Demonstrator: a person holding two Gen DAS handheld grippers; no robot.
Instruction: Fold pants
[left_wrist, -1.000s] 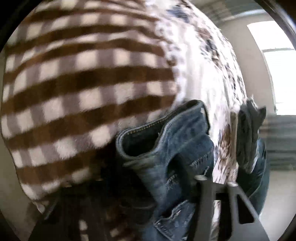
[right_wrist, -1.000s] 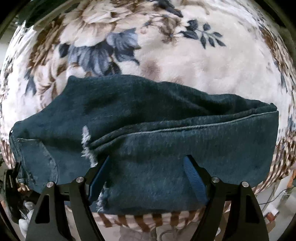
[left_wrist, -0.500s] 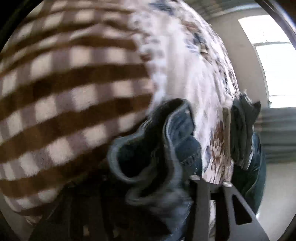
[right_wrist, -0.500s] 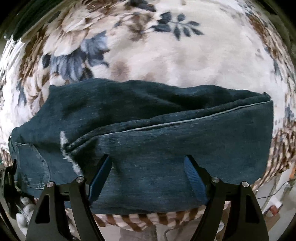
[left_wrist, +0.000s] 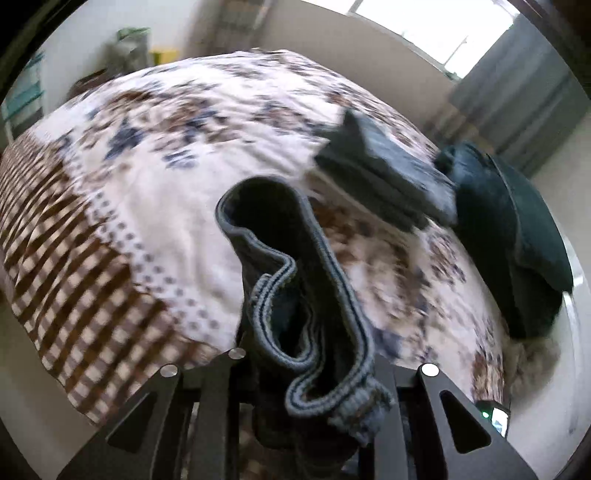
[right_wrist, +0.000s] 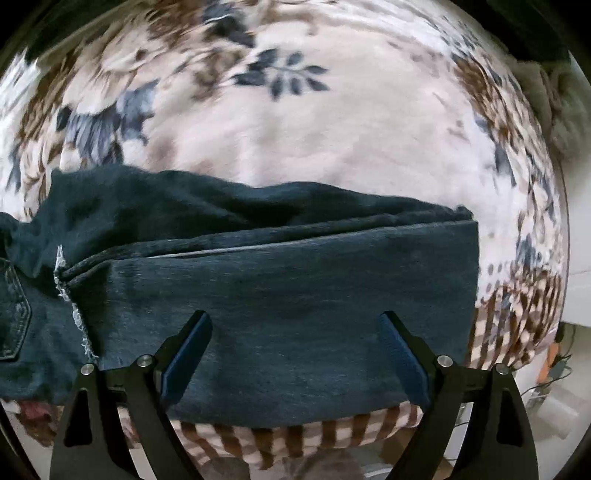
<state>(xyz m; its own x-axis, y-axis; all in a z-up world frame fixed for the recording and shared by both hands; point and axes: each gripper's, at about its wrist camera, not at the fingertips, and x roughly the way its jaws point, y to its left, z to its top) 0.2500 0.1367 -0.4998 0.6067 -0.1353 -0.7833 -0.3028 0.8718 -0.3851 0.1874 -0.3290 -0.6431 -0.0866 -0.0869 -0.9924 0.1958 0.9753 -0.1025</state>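
While my left gripper (left_wrist: 310, 369) pinches the jeans' waistband (left_wrist: 295, 295), denim could slip; my right gripper (right_wrist: 295, 354) hovers spread above the legs (right_wrist: 280, 295).

The jeans (left_wrist: 295, 295) hide the left tool's (left_wrist: 306, 373) fingertips; the blanket (left_wrist: 166, 184) is motion-blurred.

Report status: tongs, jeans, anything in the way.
Left tongs shut on waistband, lifted. Right tongs open over jeans. Nothing blocking.

dark blue denim pants (right_wrist: 280, 295) with a pale frayed rip. cream blanket (right_wrist: 332, 140) with brown and blue-grey flowers, brown-and-white checked border.
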